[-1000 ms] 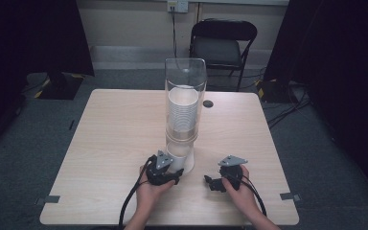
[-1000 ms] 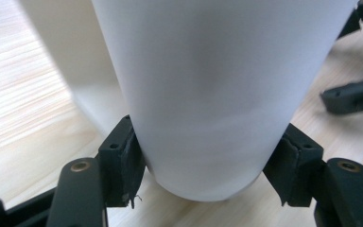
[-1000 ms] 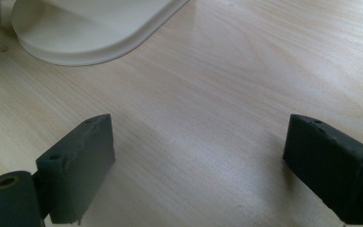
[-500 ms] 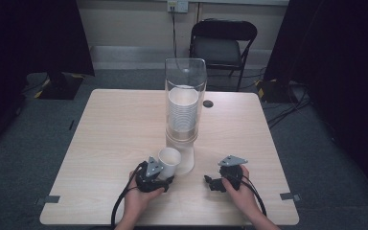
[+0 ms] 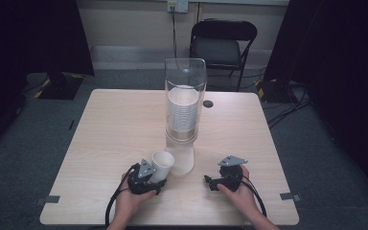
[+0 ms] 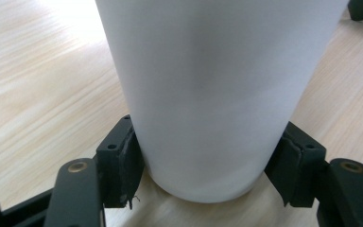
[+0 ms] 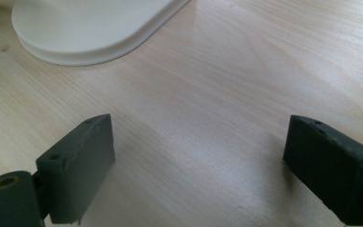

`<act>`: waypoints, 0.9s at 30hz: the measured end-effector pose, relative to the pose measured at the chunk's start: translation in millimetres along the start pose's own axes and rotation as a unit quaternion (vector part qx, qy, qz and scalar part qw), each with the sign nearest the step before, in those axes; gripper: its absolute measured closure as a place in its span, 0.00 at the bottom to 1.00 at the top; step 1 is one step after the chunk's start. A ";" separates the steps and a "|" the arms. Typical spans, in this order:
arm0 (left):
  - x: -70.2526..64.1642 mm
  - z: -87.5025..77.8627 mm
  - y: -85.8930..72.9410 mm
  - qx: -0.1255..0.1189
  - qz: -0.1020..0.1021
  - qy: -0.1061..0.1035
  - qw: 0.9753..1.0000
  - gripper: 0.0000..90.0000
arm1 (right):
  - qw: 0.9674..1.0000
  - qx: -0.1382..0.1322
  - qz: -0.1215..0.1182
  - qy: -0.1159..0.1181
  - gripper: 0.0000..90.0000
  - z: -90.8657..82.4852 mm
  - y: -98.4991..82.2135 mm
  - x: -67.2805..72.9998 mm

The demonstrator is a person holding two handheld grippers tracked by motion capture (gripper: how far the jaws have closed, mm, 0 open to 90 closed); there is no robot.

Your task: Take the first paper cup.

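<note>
A tall clear dispenser tube (image 5: 185,86) stands mid-table on a white base (image 5: 182,158) and holds a stack of white paper cups (image 5: 182,112). One white paper cup (image 5: 162,165) is out of it, just left of the base. My left gripper (image 5: 157,181) is shut on that cup (image 6: 208,90); both pads press its lower sides in the left gripper view. My right gripper (image 5: 208,181) rests on the table right of the base, open, with bare wood between its jaws (image 7: 198,156). The base's rim (image 7: 94,33) lies ahead of it.
The light wooden table (image 5: 100,139) has a small dark round disc (image 5: 208,103) behind the tube. A black folding chair (image 5: 223,45) stands beyond the far edge. Cables trail from both grippers toward the front edge.
My left gripper has pulled back from the dispenser's base toward the front left with a white cup in it. The right gripper has stayed where it was.
</note>
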State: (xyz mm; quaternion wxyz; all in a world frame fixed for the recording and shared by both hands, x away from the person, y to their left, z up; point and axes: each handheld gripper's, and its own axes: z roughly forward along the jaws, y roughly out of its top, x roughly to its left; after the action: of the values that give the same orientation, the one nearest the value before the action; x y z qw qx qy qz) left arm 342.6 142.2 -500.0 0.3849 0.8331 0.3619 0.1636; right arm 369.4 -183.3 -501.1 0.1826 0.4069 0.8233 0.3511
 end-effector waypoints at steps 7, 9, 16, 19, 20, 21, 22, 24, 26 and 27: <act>-10.3 -0.8 -0.8 0.000 0.024 -0.034 0.999 0.39 | 1.000 -0.006 -0.015 0.000 0.19 -3.7 2.5 3.6; -12.0 -0.7 0.1 0.001 0.035 -0.038 0.999 0.39 | 1.000 -0.017 -0.017 0.002 0.18 -5.9 5.2 6.6; -30.7 5.8 6.3 0.003 0.052 -0.077 0.996 0.39 | 0.997 -0.048 -0.036 0.043 0.22 -12.1 18.7 20.3; -31.8 6.9 6.9 0.001 0.055 -0.081 0.995 0.39 | 0.996 -0.047 -0.039 0.060 0.22 -9.7 21.1 28.0; -32.5 6.9 7.2 0.003 0.055 -0.078 0.995 0.39 | 0.996 -0.047 -0.039 0.060 0.22 -9.7 21.1 28.0; -32.4 7.1 7.2 0.002 0.055 -0.078 0.995 0.39 | 0.995 -0.053 -0.053 0.067 0.22 -9.9 24.6 35.1; -32.4 7.4 7.1 0.000 0.057 -0.079 0.995 0.39 | 0.994 -0.056 -0.056 0.070 0.22 -10.4 25.5 37.3; -34.0 7.8 6.8 0.000 0.060 -0.079 0.995 0.39 | 0.993 -0.061 -0.058 0.084 0.22 -12.2 27.6 41.9; -34.2 8.0 7.5 0.002 0.068 -0.080 0.994 0.39 | 0.992 -0.064 -0.061 0.092 0.22 -13.1 29.9 46.7; -34.7 8.0 7.8 0.003 0.068 -0.079 0.995 0.39 | 0.992 -0.065 -0.060 0.095 0.22 -12.6 31.1 47.7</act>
State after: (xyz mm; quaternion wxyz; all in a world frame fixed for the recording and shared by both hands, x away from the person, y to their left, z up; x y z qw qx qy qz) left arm 327.0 109.2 -499.0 0.3972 0.8675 0.2735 0.1222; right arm 350.1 -137.5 -470.6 0.1507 0.3087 0.8351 0.4296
